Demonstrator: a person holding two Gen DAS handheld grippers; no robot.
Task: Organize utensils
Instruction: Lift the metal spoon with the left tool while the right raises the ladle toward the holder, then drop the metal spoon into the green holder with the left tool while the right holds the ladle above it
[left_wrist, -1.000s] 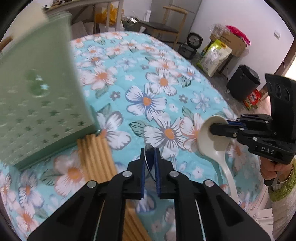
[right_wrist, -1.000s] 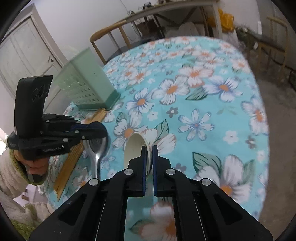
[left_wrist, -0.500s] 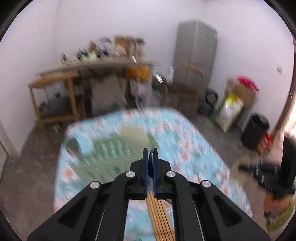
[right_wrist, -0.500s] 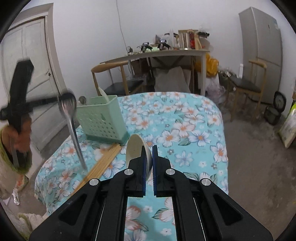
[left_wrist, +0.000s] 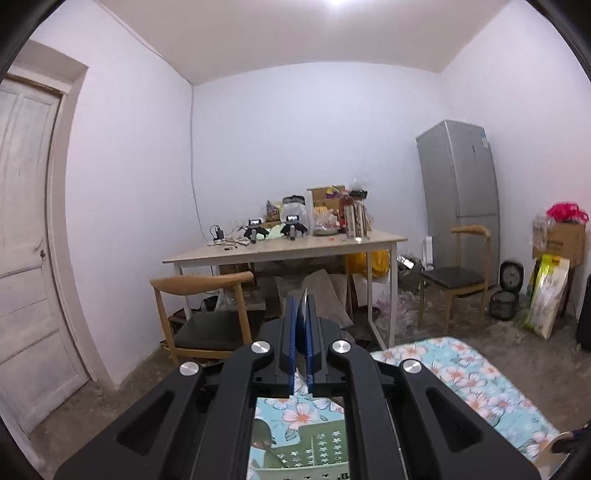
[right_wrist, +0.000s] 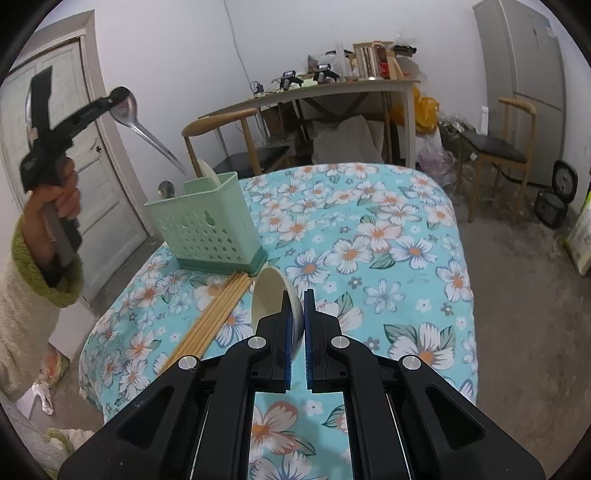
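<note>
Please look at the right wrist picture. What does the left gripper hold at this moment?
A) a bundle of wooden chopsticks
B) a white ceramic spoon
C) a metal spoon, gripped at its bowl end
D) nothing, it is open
C: the left gripper is shut on the bowl end of the metal spoon, whose handle slants down toward the green utensil basket.

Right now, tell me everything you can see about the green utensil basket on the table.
The green utensil basket is pale plastic, its walls pierced with star-shaped holes, on a darker green base. It stands upright on the floral tablecloth, with wooden chopsticks lying against its base. A metal spoon bowl and a white spoon stick up from inside.
</note>
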